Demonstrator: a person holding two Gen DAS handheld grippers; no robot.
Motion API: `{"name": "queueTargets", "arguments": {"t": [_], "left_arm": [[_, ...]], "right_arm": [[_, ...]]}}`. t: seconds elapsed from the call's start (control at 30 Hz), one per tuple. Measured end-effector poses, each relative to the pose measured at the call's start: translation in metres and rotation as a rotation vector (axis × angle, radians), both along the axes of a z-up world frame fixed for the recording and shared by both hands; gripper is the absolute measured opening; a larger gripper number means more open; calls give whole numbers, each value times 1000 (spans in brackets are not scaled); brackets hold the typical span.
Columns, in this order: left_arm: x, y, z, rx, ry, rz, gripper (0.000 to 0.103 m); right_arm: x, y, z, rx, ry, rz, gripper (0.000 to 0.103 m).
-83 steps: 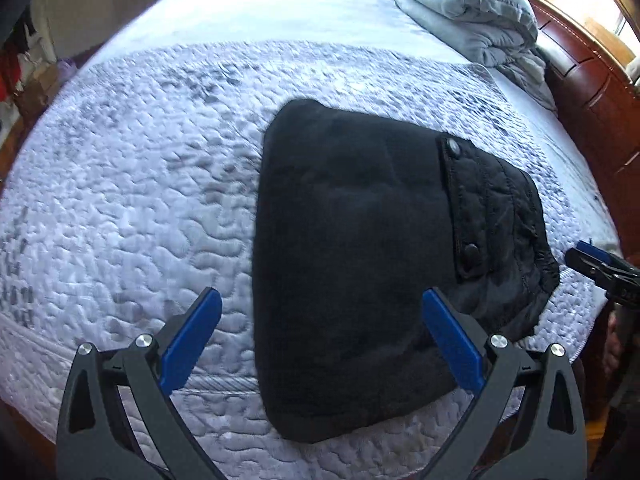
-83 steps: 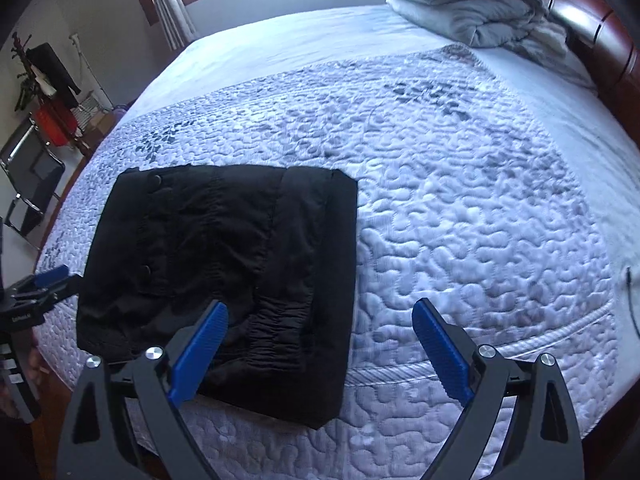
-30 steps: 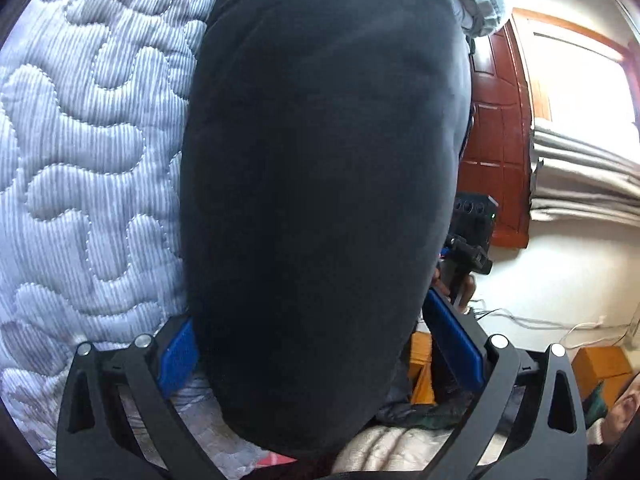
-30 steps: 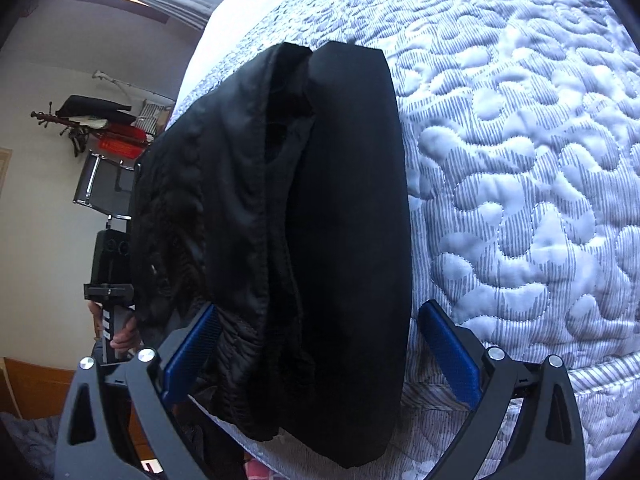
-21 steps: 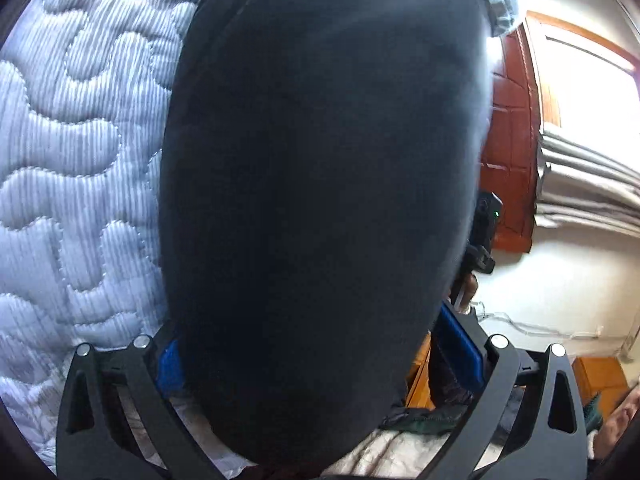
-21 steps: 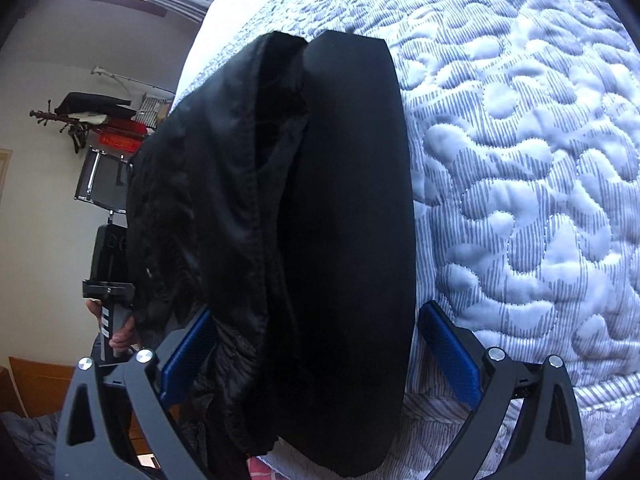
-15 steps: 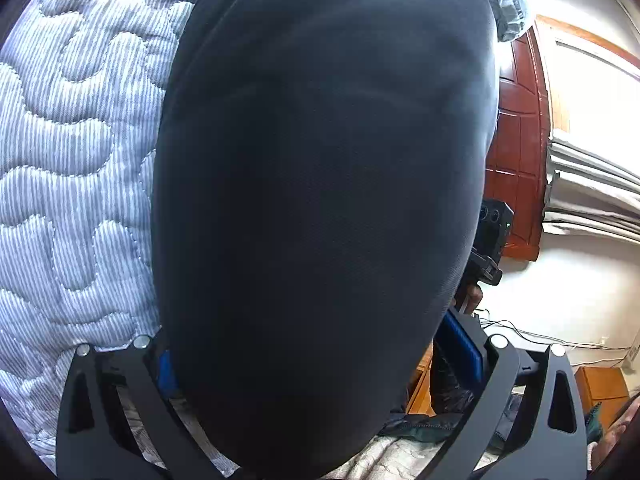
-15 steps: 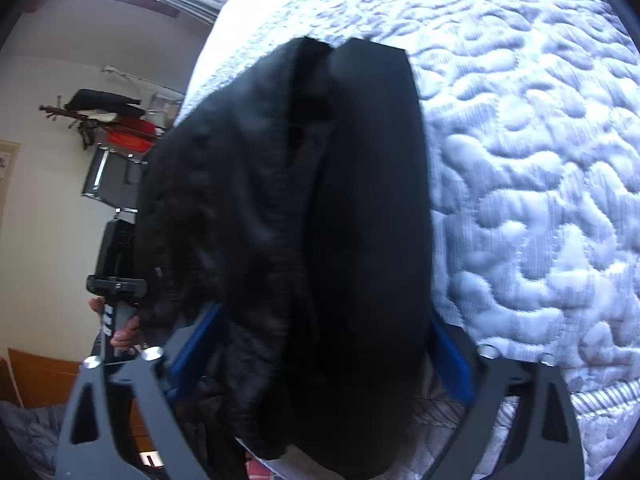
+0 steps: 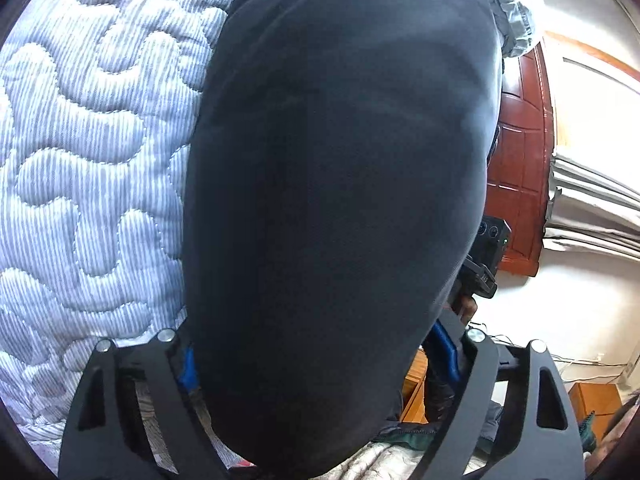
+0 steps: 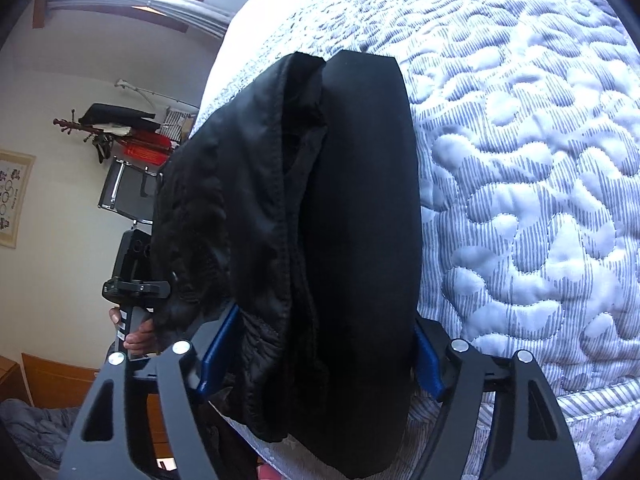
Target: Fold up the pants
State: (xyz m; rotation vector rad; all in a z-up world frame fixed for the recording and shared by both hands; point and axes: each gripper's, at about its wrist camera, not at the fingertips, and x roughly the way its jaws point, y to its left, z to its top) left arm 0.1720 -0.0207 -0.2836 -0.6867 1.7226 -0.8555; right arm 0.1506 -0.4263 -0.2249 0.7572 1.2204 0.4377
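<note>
The black pants [image 9: 340, 160] lie folded into a thick bundle at the near edge of the quilted bed [image 9: 92, 160]. My left gripper [image 9: 316, 352] straddles one end of the bundle; its jaws are closing and the blue pads [image 9: 186, 364] touch the fabric on both sides. In the right wrist view the pants [image 10: 360, 200] show their stacked layers edge-on. There my right gripper [image 10: 320, 356] is also closing, and its pads [image 10: 426, 356] press against the bundle's sides. Each view shows the other gripper's body beyond the pants, held by a hand [image 10: 136, 336].
The blue-white quilt [image 10: 520, 160] stretches away beyond the bundle. A red-brown wooden headboard [image 9: 520, 168] and a grey folded blanket [image 9: 512, 20] are at the far end. A chair [image 10: 124, 192] and a clothes rack [image 10: 116, 120] stand by the wall.
Both grippers came down from above the bed to the bundle's ends. Over the last second both pairs of jaws have narrowed onto the fabric, and the bundle fills more of each view.
</note>
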Motion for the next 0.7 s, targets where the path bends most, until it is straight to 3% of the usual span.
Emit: {"name": "queueTargets", "arguments": {"t": [0.3, 0.7], "left_arm": [[3, 12, 1, -114, -13, 34, 51], [-12, -10, 36, -180, -90, 80, 42]], "right_arm": [[-4, 4, 9, 33, -45, -28, 50], [-8, -1, 29, 14, -91, -52, 39]]}}
